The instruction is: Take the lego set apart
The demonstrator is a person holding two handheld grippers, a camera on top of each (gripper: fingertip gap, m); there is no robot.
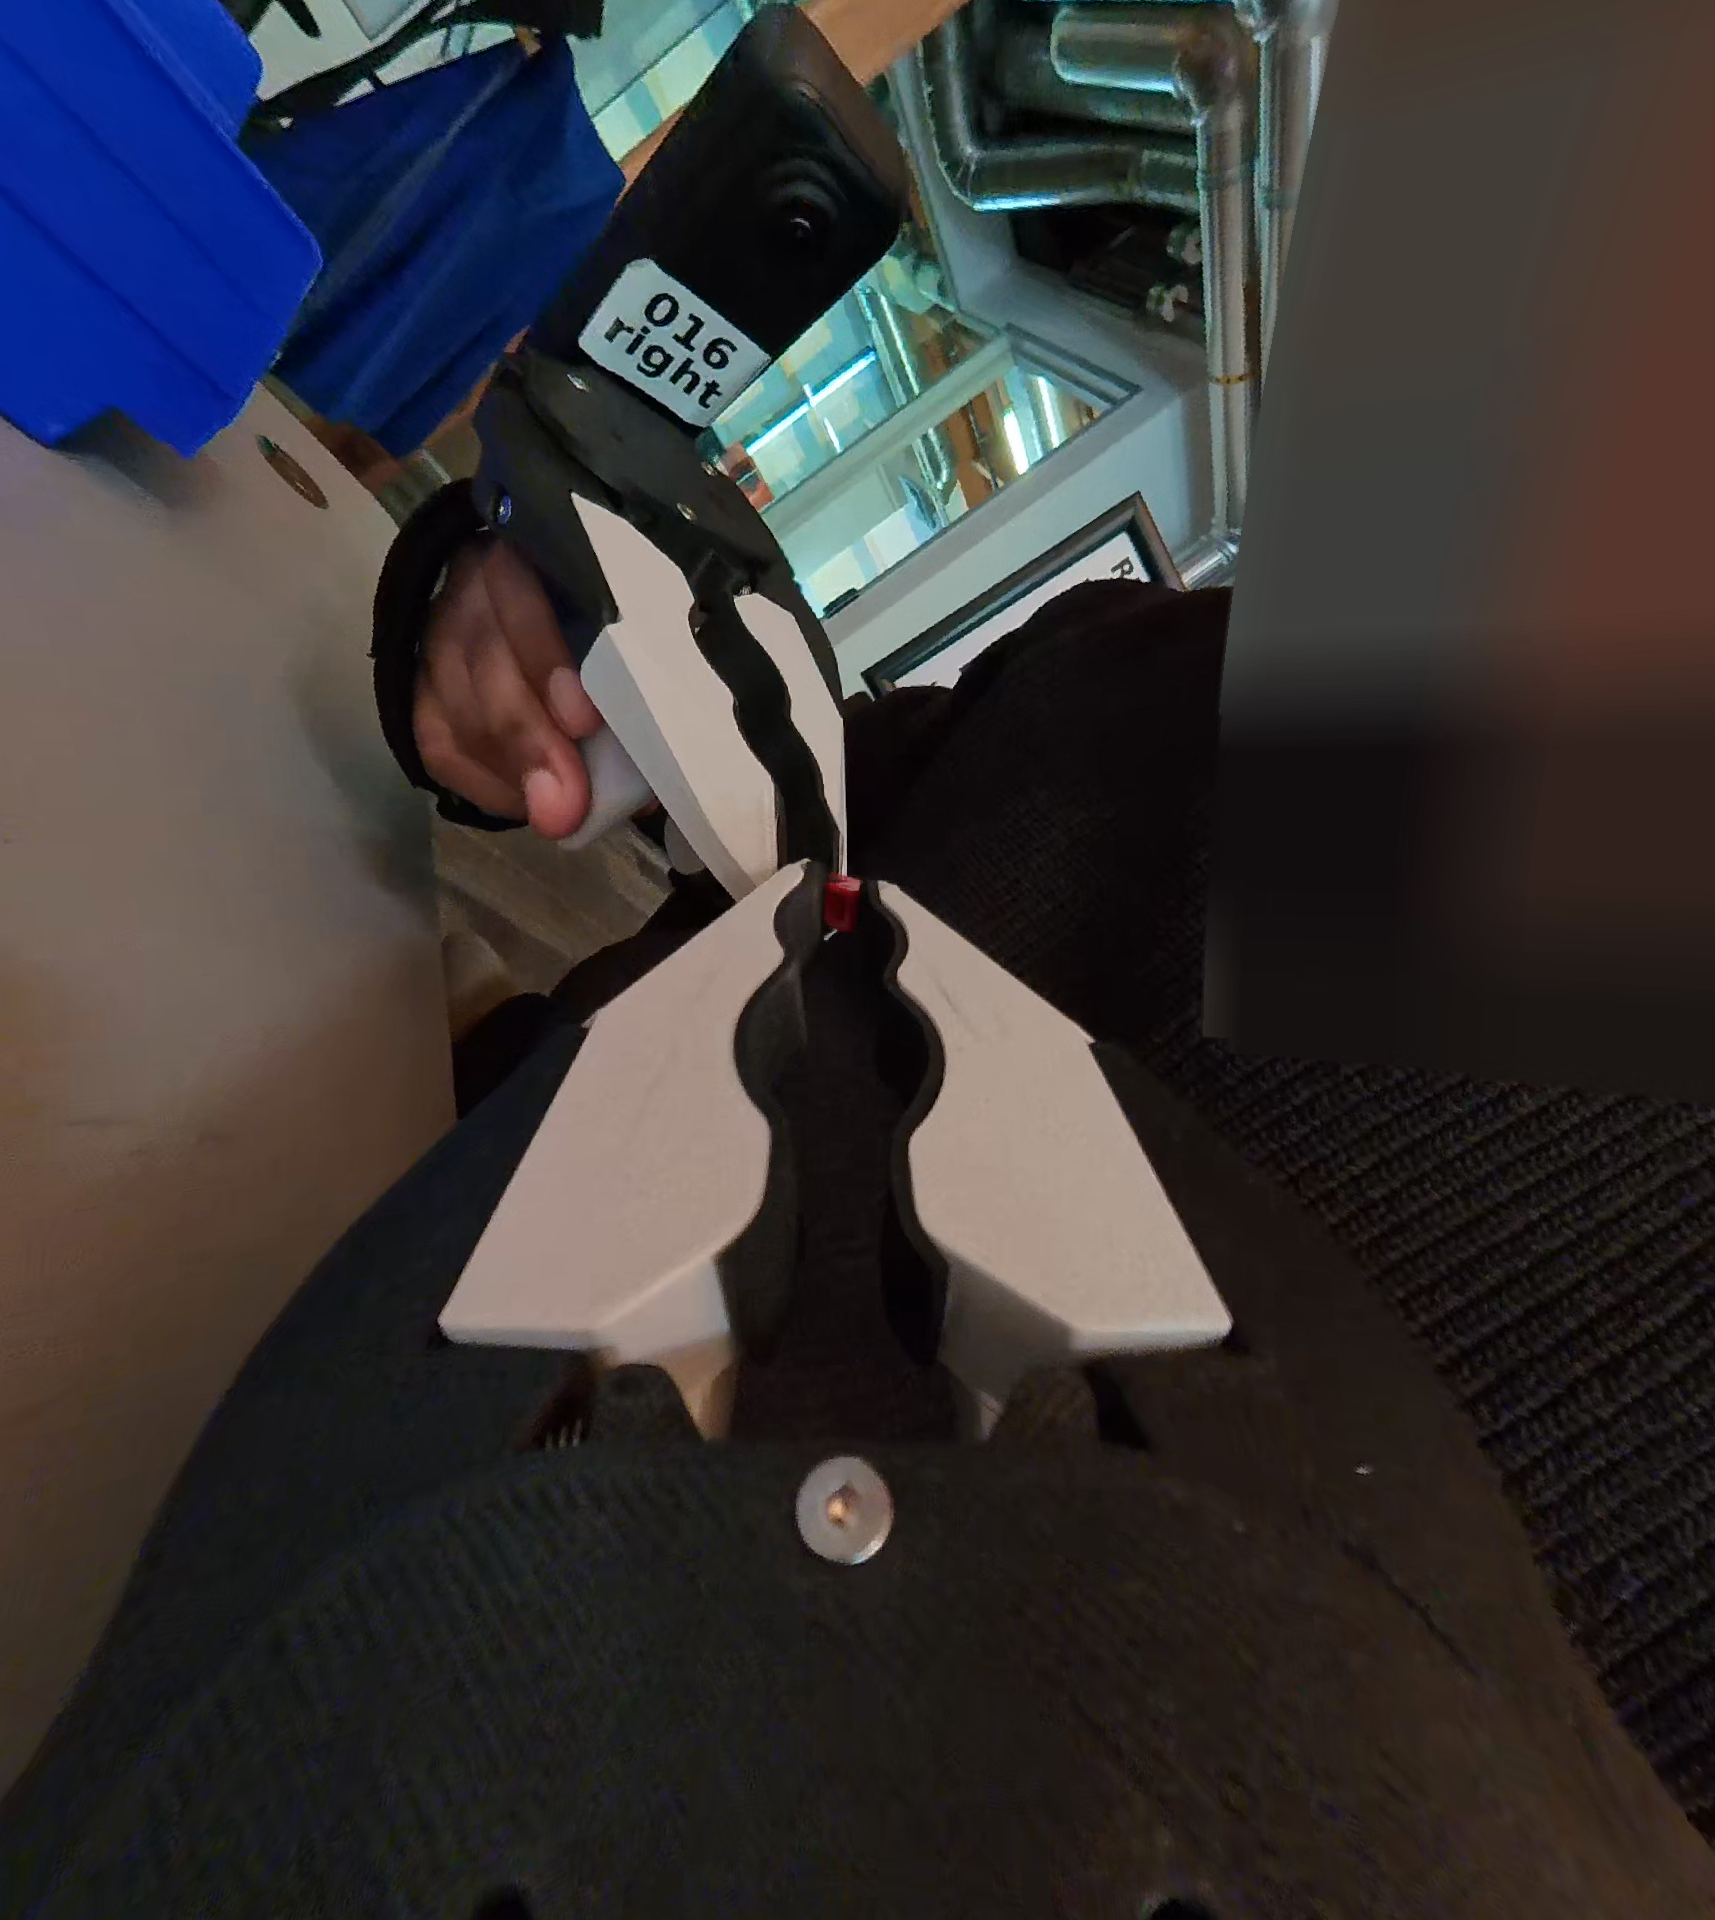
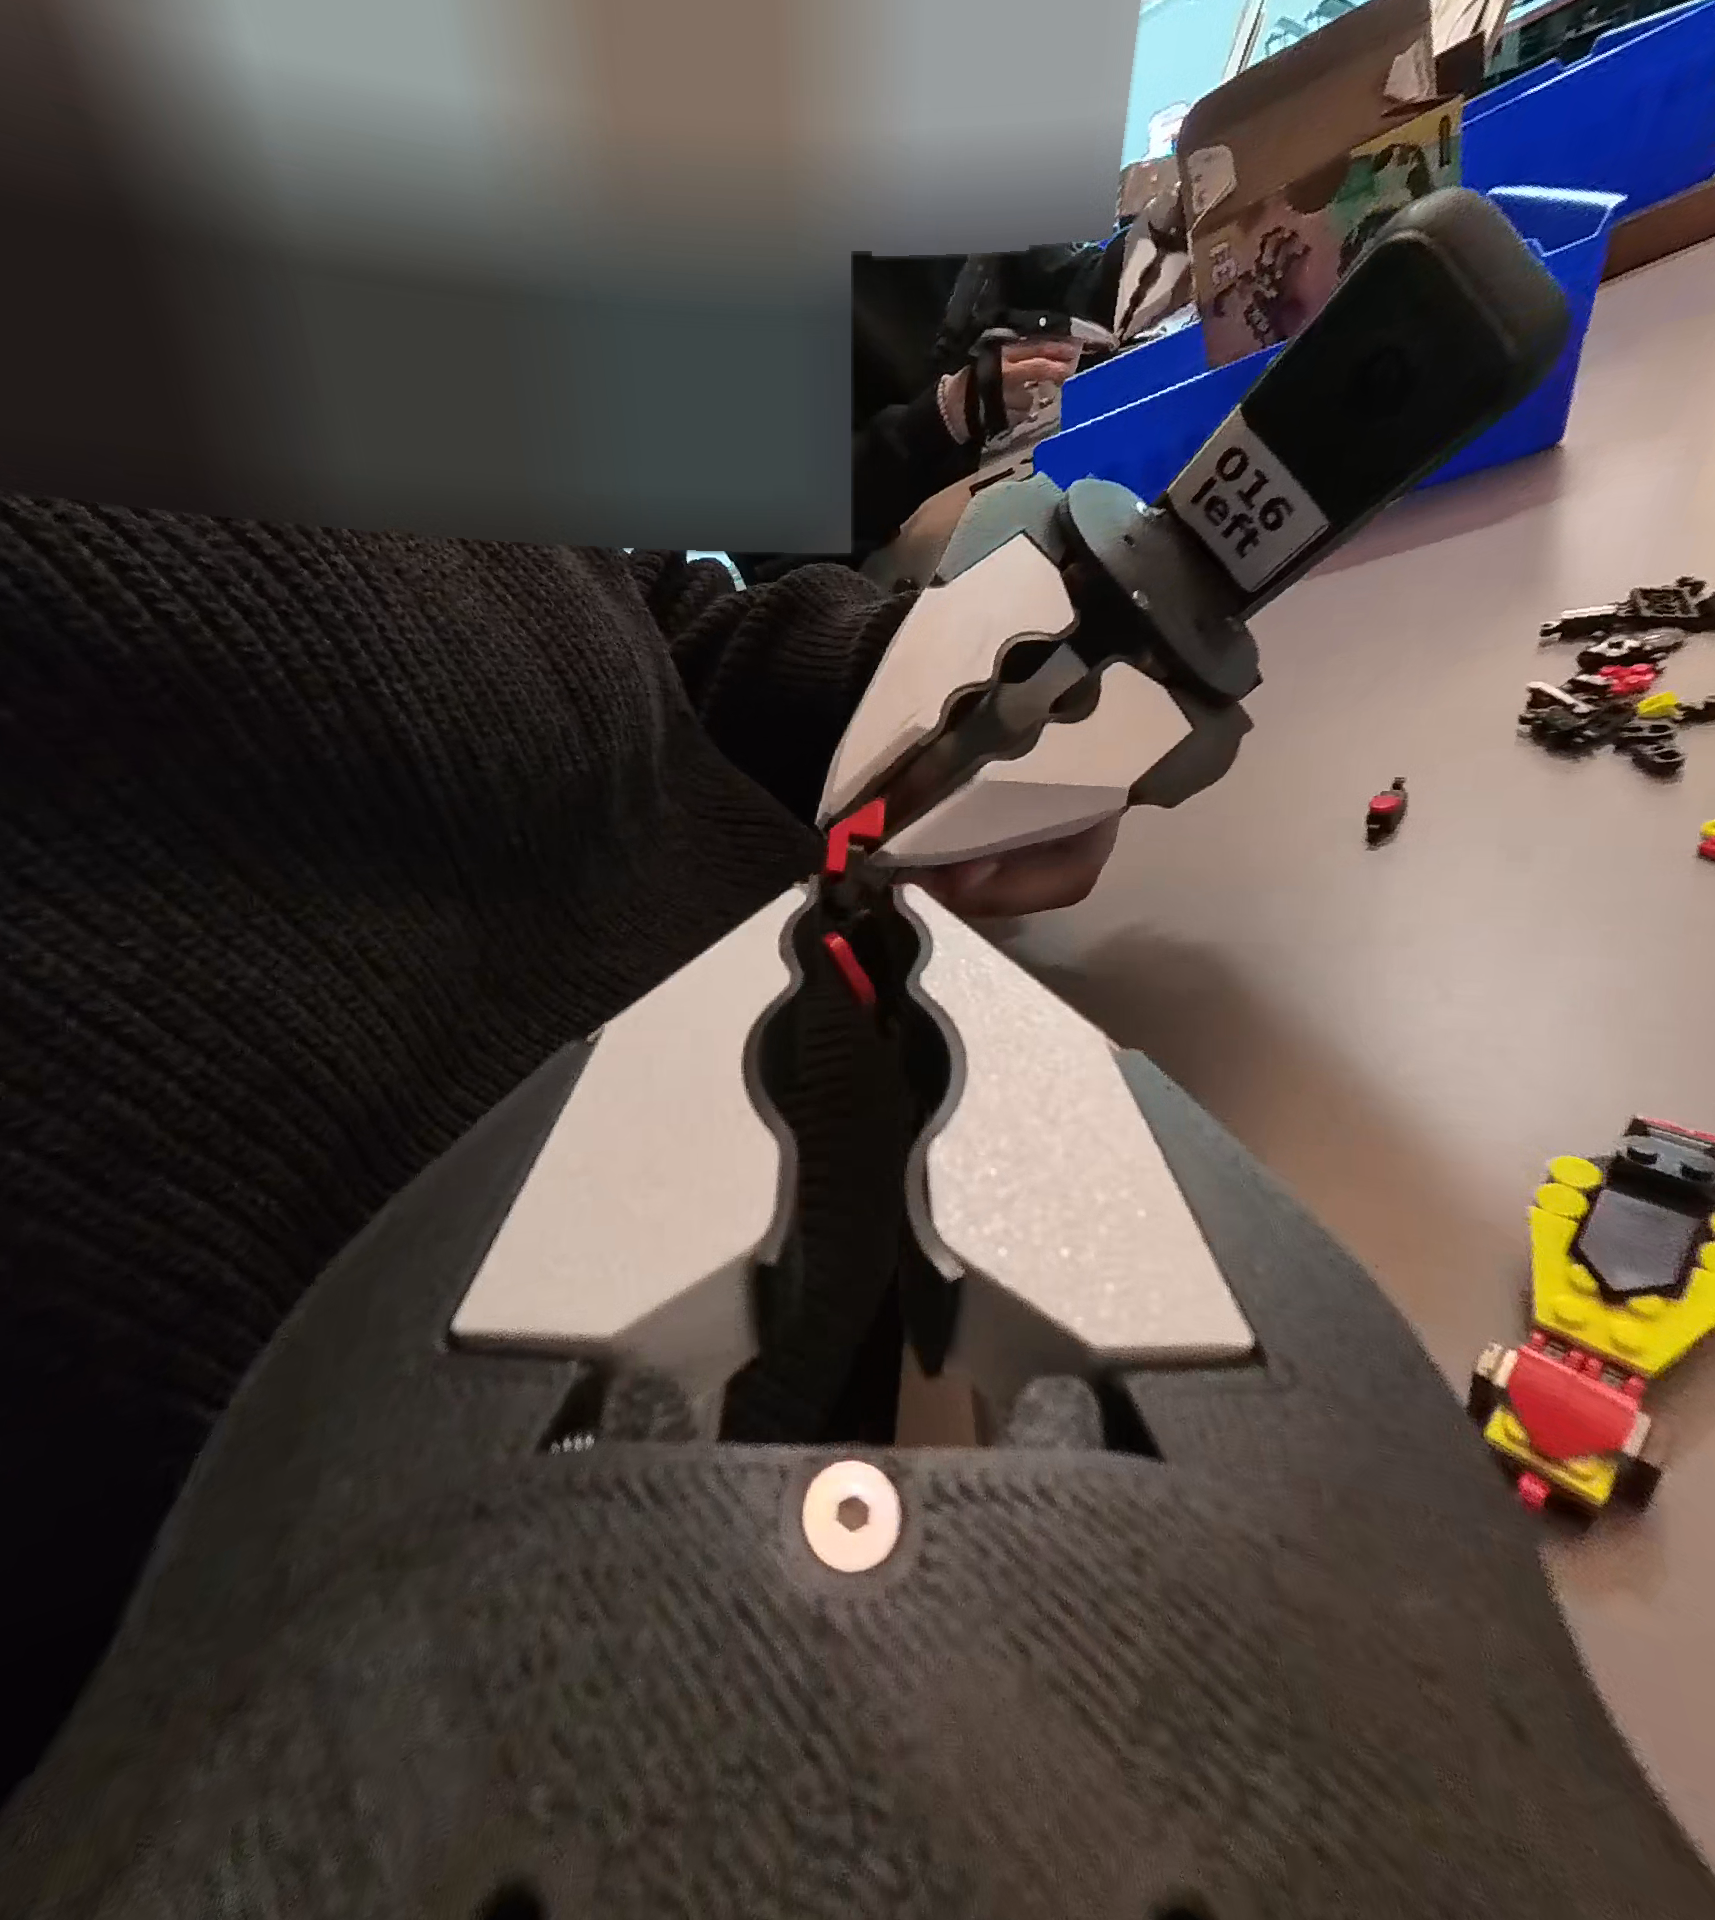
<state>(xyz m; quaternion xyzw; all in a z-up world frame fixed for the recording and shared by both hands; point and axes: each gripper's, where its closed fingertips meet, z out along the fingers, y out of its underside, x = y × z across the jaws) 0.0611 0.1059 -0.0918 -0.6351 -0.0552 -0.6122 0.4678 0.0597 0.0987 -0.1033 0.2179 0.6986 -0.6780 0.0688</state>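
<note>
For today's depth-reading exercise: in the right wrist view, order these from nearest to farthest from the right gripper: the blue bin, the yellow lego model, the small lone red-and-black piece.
1. Yellow lego model, low right on the table.
2. Small red-and-black piece, alone, mid-right.
3. Blue bin, upper right, at the back.

Right gripper.

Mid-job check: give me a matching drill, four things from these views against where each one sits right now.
Things:
1. red piece
2. yellow model
3. loose pile
4. blue bin

Places:
A. far table edge, behind the left gripper
B. pinched at the left gripper's tips, against the right gripper
C. spread on the table, far right
D. flat on the table, near right

Pairs: 1-B, 2-D, 3-C, 4-A
</note>
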